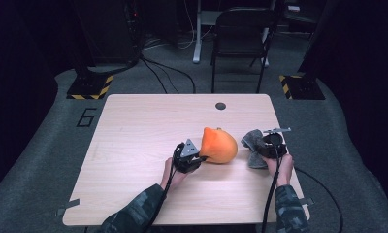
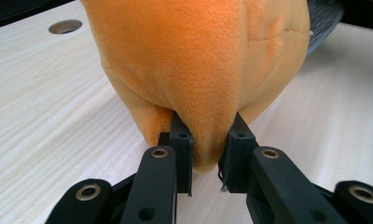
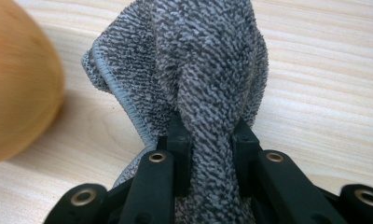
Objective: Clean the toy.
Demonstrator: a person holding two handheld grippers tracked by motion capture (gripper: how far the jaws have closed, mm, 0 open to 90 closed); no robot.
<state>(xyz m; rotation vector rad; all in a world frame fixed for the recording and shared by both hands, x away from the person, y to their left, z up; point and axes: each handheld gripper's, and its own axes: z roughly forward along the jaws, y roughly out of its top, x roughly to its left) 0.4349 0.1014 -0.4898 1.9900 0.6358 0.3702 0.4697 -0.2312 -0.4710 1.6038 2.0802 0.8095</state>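
The left gripper was clamped on a pinch of the orange plush toy, which bulged just ahead of its jaws on the table. The right gripper was clenched on a fold of the grey cloth, with the toy close beside it. Both grasps looked made; wiping the toy with the cloth likely remained.

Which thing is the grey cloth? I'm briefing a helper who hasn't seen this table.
Start at the wooden table and go to its right side near the front edge. There the right gripper pinches a bunched fold of the grey cloth. Unlike the smooth orange plush to its left, it is grey, speckled and looped like a towel.
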